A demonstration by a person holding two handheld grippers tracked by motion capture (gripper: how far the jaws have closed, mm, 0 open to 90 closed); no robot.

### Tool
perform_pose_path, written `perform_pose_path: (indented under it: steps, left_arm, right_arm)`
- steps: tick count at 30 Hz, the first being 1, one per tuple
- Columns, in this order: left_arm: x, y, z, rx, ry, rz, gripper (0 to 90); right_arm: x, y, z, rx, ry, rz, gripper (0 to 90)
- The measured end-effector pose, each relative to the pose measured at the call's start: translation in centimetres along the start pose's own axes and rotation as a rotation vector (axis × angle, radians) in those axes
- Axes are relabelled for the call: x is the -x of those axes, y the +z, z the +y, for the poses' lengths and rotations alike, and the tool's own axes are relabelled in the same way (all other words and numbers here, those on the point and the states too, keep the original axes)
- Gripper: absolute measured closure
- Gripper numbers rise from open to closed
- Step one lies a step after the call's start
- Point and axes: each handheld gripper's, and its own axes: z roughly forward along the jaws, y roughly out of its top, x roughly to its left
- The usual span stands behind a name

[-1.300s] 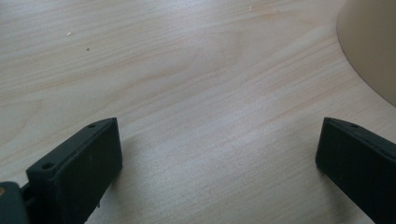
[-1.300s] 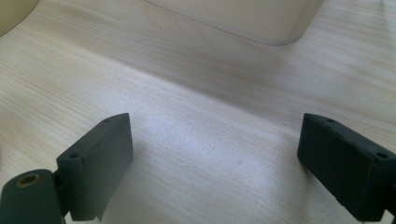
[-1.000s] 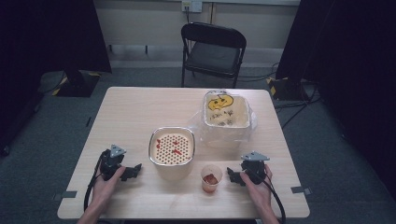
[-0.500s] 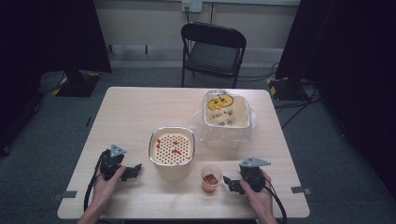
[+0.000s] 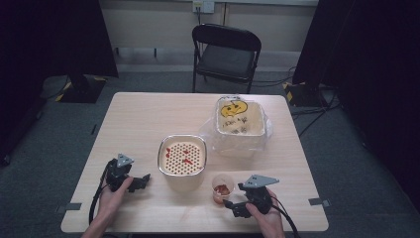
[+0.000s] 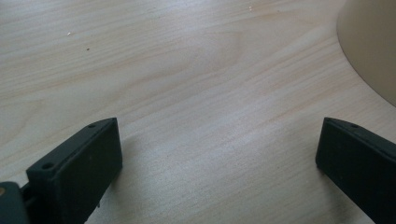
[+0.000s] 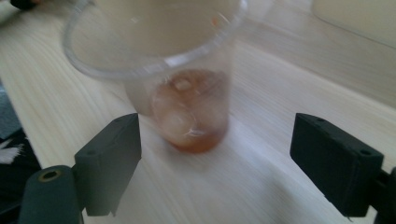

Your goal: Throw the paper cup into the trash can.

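The right gripper (image 7: 215, 158), jaws spread, faces the cup (image 7: 187, 93) near the table's (image 5: 148, 114) front edge: likely light, thin, crushable, so grip its lower wall gently.

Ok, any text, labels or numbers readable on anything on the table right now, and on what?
Bin liner in the cream bin: a yellow print and a line of dark marks beneath it, too small and blurred to read.
Clear cup, strainer bowl, table, both grippers: no text legible.

The plastic cup (image 7: 187, 88) is blurred, its reddish contents indistinct; the cream container (image 6: 373, 46) runs off-frame.
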Motion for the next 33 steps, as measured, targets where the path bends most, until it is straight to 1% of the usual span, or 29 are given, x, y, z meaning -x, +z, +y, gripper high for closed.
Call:
perform_pose_path:
  steps: [5,7,8,10,12,14,16,18,21,22,23,25,29,33]
  left_arm:
    - [0.0,0.0,0.0,0.0,-0.002,0.0,0.0]
    - [0.0,0.0,0.0,0.001,-0.001,-0.001,0.0]
    - [0.0,0.0,0.0,0.0,0.0,0.001,0.0]
    - [0.0,0.0,0.0,0.0,-0.001,0.0,0.0]
    - [0.0,0.0,0.0,0.0,-0.001,-0.001,0.0]
    - [0.0,0.0,0.0,0.0,0.0,-0.002,0.0]
    - [0.0,0.0,0.0,0.0,-0.002,-0.001,0.0]
    - [0.0,0.0,0.0,0.001,-0.002,-0.001,0.0]
    - [0.0,0.0,0.0,0.001,-0.001,-0.002,0.0]
    - [0.0,0.0,0.0,0.0,-0.001,-0.001,0.0]
    - [0.0,0.0,0.0,0.0,-0.002,0.0,0.0]
    - [0.0,0.0,0.0,0.0,-0.002,0.0,0.0]
    - [0.0,0.0,0.0,0.0,-0.001,0.0,0.0]
    - [0.0,0.0,0.0,0.0,-0.001,0.0,0.0]
  right_arm:
    - [-0.6,0.4,0.5,0.019,-0.02,0.011,15.6]
    - [-0.7,0.8,0.7,0.029,-0.022,0.027,15.5]
    - [-0.8,1.1,0.8,0.035,-0.022,0.042,15.5]
    - [-1.0,1.6,1.1,0.041,-0.032,0.054,16.4]
    - [-1.1,2.0,1.4,0.048,-0.043,0.049,19.1]
    - [-1.1,2.3,1.8,0.047,-0.048,0.056,22.6]
    - [-1.0,2.5,2.0,0.053,-0.039,0.06,25.3]
    - [-0.9,2.8,1.9,0.041,-0.045,0.049,28.4]
    - [-0.9,3.0,1.8,0.037,-0.055,0.045,30.1]
    - [-0.9,3.1,1.8,0.041,-0.065,0.042,32.5]
    - [-0.9,3.1,1.8,0.041,-0.065,0.042,32.5]
    - [-0.9,3.1,1.8,0.041,-0.074,0.031,35.8]
    - [-0.9,2.9,1.9,0.046,-0.08,0.019,38.4]
    - [-0.8,2.5,2.2,0.055,-0.074,0.014,39.3]
